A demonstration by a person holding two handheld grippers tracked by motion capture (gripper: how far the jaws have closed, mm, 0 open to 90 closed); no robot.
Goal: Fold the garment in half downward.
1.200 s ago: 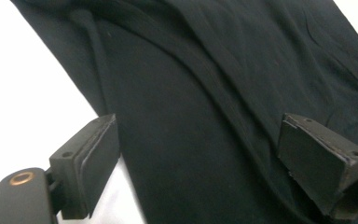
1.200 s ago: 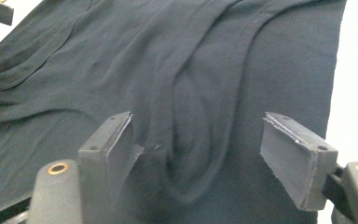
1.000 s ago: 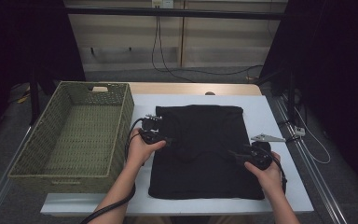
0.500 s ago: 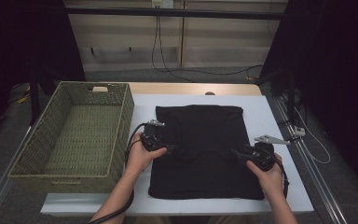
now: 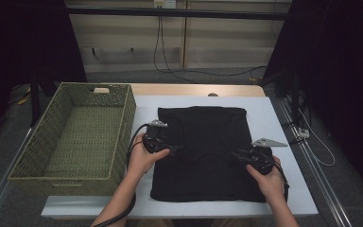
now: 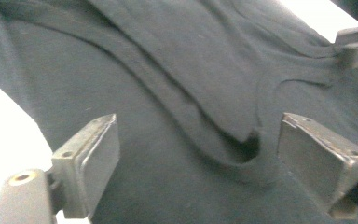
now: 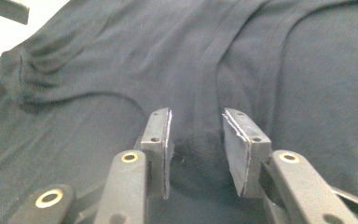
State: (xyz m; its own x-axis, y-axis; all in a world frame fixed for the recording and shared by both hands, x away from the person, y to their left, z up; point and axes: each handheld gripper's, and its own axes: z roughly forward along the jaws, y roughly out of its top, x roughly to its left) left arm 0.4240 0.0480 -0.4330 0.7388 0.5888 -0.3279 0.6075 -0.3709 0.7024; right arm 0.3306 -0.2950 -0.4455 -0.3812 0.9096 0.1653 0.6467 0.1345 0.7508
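Black garment laid flat on table, both tongs down on it for a fold

Table [image 5: 283,123] first: white top, wicker basket [image 5: 82,137] well off to the outer side of the left tongs. The black garment [image 5: 203,156] lies spread under and between both tongs; soft, light, limp knit, so it'll sag and drag, not slip; best taken at a raised fold or hem w/ enough cloth bunched in. Left tongs [image 6: 198,154] stand wide open, jaws just eased in a bit, a curved fold ridge between them, nothing pinched yet. Right tongs [image 7: 196,140] have just been closing, a small hump of cloth between the pads [image 7: 161,140], gap remains, so prob not clamped yet
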